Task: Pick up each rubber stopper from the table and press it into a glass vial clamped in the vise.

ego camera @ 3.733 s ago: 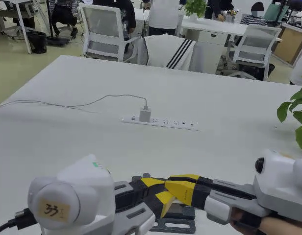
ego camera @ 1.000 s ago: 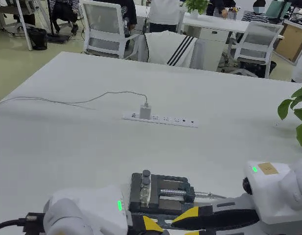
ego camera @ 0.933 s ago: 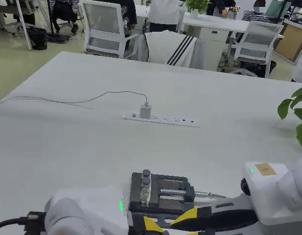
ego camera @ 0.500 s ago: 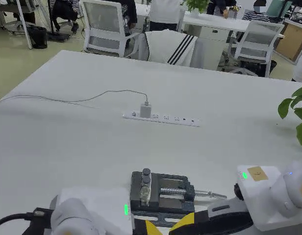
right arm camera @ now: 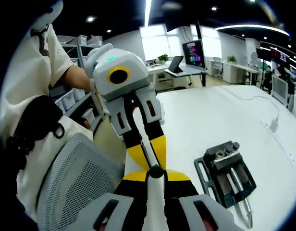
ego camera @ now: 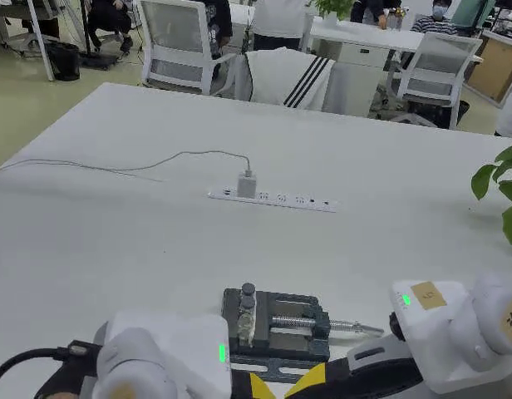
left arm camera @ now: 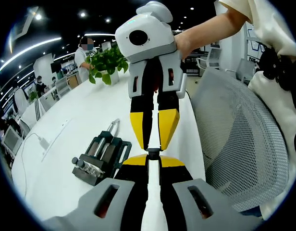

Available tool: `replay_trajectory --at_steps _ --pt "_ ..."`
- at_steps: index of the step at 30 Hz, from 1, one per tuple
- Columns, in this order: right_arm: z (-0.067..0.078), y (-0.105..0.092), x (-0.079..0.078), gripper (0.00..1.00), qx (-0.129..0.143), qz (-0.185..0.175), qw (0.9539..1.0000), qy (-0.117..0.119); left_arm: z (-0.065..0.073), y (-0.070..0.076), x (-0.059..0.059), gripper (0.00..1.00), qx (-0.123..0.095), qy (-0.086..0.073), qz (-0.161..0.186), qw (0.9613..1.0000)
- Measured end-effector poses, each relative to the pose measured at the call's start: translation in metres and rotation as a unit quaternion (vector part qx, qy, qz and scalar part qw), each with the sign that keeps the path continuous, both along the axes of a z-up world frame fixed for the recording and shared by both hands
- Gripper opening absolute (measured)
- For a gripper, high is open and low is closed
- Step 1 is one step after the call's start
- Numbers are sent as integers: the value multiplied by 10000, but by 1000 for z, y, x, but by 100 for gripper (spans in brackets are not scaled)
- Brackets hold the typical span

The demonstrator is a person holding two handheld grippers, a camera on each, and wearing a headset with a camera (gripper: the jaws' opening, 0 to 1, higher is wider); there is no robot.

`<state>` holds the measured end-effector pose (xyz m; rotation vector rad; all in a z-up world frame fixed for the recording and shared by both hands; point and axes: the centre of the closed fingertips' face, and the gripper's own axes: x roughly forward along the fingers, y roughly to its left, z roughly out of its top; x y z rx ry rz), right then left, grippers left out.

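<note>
The black vise (ego camera: 277,326) sits on the white table near its front edge and clamps glass vials (ego camera: 248,312) capped with dark stoppers. The vise (left arm camera: 101,156) also lies left of my left gripper (left arm camera: 153,160), whose jaws are shut. My right gripper (left arm camera: 153,148) meets it tip to tip from above. In the right gripper view a small dark rubber stopper (right arm camera: 156,171) sits at the tips of my right gripper (right arm camera: 150,174), which is shut on it. The left gripper (right arm camera: 150,164) touches there too, and the vise (right arm camera: 227,171) lies to the right. Both grippers hover just in front of the vise, left gripper (ego camera: 258,387) and right gripper (ego camera: 309,382).
A white power strip (ego camera: 273,200) with a charger (ego camera: 246,184) and a trailing cable lies mid-table. Plant leaves (ego camera: 507,195) hang in at the right edge. A grey mesh chair (left arm camera: 239,139) stands at the table's near side. Office chairs stand beyond the far edge.
Both grippers, earlier tip to tip over the vise, have drawn back toward me and lower in the view. The vise and its vials are now uncovered.
</note>
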<state>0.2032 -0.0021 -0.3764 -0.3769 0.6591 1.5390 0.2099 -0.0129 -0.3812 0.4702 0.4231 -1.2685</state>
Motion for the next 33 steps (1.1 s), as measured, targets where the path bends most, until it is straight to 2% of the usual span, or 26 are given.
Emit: replay_trajectory --at_steps 7,10,16,22,33 --pt "0 1 0 7 -100 55 9999 -103 0 1 0 3 118 -20 -82 9999" --pt "-1 3 -1 6 -133 97 9998 -120 -1 2 -2 3 277 -111 -178 9994" --pt "-3 5 -4 6 -255 218 9992 -237 -3 4 -4 3 435 -83 -234 9987" --pt "-2 6 -3 6 -306 213 9987 -336 -2 5 -3 3 396 17 -159 9991" --pt "0 8 -3 7 -288 201 9986 -393 -1 8 -2 3 134 306 87 9994"
